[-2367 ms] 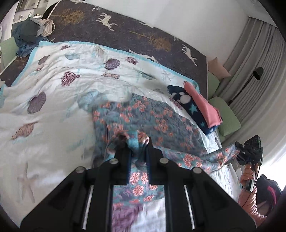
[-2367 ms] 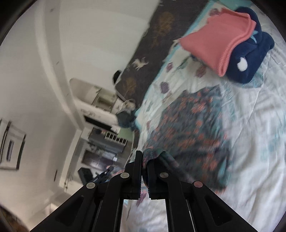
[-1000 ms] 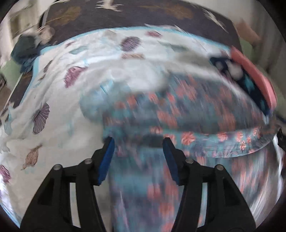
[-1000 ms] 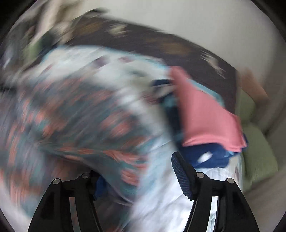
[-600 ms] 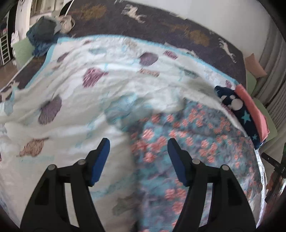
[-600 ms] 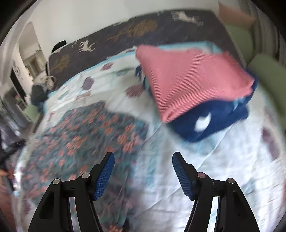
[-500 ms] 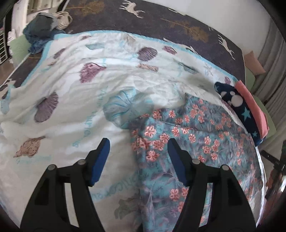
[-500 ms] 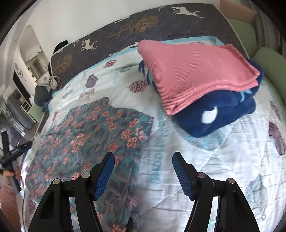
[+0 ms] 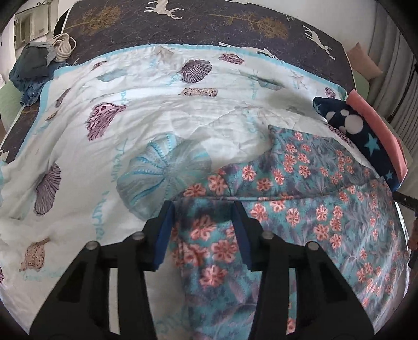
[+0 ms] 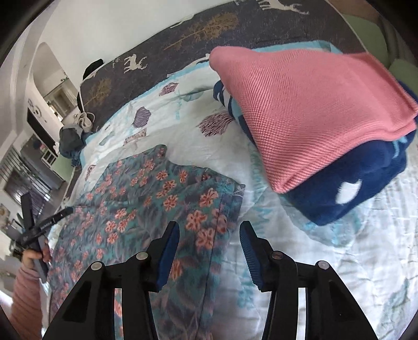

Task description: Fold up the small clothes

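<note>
A teal floral garment (image 9: 300, 204) lies spread flat on the seashell quilt (image 9: 130, 125); it also shows in the right wrist view (image 10: 146, 209). My left gripper (image 9: 203, 209) is open and empty, its jaws astride the garment's left part. My right gripper (image 10: 209, 232) is open and empty, low over the garment's right edge. A folded pink garment (image 10: 300, 104) lies on a folded navy fleece (image 10: 360, 180) to the right; the stack also shows at the right in the left wrist view (image 9: 365, 133).
A dark deer-print bedspread (image 9: 209, 23) lies under the quilt. A blue clothes heap (image 9: 31, 68) with a white cord sits at the far left corner. Green and pink cushions (image 9: 364, 62) line the right side by the curtain. A doorway shows at far left (image 10: 52, 86).
Both grippers let go of the floral garment and opened. The garment now lies flat on the quilt, and both grippers have dropped closer to it.
</note>
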The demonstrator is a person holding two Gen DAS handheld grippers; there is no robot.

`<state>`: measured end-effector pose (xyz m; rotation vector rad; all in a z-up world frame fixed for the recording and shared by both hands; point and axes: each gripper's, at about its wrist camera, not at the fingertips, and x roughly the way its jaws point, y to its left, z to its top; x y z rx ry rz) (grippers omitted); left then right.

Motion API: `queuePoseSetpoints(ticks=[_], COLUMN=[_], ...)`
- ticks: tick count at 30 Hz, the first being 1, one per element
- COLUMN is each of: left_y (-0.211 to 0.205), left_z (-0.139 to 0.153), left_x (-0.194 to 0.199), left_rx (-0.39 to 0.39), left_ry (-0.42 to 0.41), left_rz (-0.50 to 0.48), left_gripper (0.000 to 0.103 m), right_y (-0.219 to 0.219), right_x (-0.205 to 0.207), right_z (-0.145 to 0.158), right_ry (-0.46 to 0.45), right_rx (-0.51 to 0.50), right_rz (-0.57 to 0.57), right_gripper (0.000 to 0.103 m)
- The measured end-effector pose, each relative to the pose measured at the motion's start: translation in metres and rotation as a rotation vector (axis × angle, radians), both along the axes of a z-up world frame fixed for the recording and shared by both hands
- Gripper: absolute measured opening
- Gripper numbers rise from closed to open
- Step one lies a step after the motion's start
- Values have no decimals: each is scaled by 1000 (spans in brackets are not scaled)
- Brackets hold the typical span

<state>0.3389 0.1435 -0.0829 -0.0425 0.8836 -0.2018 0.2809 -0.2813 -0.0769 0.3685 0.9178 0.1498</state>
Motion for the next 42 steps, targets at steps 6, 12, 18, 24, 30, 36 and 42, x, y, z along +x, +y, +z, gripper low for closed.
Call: queuePoseSetpoints(ticks=[6,12,18,24,30,36,42], left_y=[-2,2,1,-2,-12,-12,-8], left_z=[-1,17,51,83,74,52,50], left_x=[0,-19,-34,-24,-18,-15,-15], left_rx=[-17,-45,-51,-50,-29,-22,-43], left_ry=[-11,-114,-213,-271,-245,-188,-175], left_rz=[-14,3,-9,-27,-46,-32,-21], left_gripper=[10,10,10,10,10,10,10], right_y=[-7,2,16,18,15,0,2], right_x=[20,3,-13,-6,3,2,7], right_z=[-15,8,42,55,36,16,19], right_ry=[38,-79,-181,-189,-91,-39,-49], right_rx=[99,52,-29,-80,-108,-43,-54], right_rz=[-18,-31,-14,-36,-47,-64,-41], right_gripper=[8,5,5,6,9,10,21])
